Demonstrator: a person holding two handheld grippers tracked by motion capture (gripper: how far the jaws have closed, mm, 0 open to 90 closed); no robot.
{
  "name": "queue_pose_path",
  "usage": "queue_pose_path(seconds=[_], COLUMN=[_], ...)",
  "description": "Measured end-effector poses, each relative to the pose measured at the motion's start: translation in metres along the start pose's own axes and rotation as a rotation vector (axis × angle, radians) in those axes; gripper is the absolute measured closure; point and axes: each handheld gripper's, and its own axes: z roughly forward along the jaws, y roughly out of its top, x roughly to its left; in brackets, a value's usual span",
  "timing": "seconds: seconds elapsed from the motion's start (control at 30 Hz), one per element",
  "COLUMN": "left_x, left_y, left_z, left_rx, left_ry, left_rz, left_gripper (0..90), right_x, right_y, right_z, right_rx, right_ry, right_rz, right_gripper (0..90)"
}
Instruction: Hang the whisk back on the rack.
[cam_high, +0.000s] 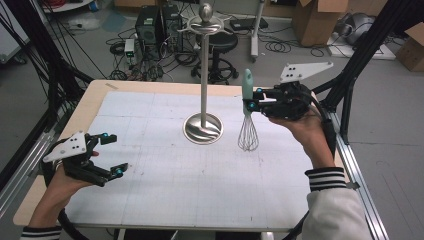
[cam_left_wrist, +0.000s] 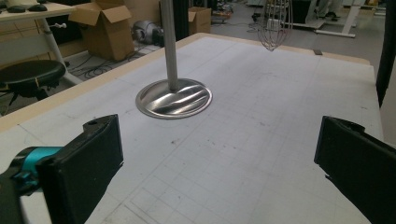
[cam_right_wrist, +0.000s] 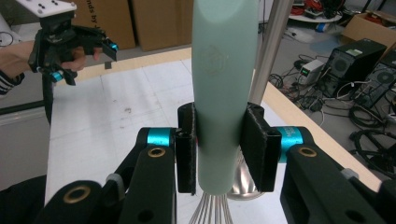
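A whisk (cam_high: 248, 110) with a pale green handle (cam_right_wrist: 224, 93) and a wire head hangs upright above the table, right of a tall metal stand (cam_high: 203, 75). My right gripper (cam_high: 254, 100) is shut on the handle, jaws pressed to both sides (cam_right_wrist: 223, 149). The whisk's wire head (cam_left_wrist: 275, 23) hangs off the table in the left gripper view. The stand has a round shiny base (cam_left_wrist: 173, 99) and hooks at its top (cam_high: 205, 24). My left gripper (cam_high: 112, 154) is open at the table's left front, with nothing between its fingers (cam_left_wrist: 93, 158).
A white gridded mat (cam_high: 190, 165) covers the wooden table. Behind the table stand a black stool (cam_high: 220, 45), computer cases (cam_high: 159, 25) with cables and cardboard boxes (cam_high: 315, 20). Black frame bars (cam_high: 360, 55) rise at the right and left.
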Motion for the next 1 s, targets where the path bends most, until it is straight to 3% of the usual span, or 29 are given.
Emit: queue_pose_path(seconds=[0.43, 1.0], left_x=[0.002, 0.005], left_y=[-0.001, -0.002], left_z=[-0.001, -0.001], left_rx=[-0.002, 0.005], left_ry=[0.004, 0.002], left_rz=[-0.006, -0.017], left_gripper=[1.7, 1.7], right_x=[-0.027, -0.045], right_y=[0.026, 0.053], right_z=[0.009, 0.019], right_rx=[-0.007, 0.008], right_ry=[-0.017, -0.017], right_rz=[-0.003, -0.008], right_gripper=[68.0, 67.9])
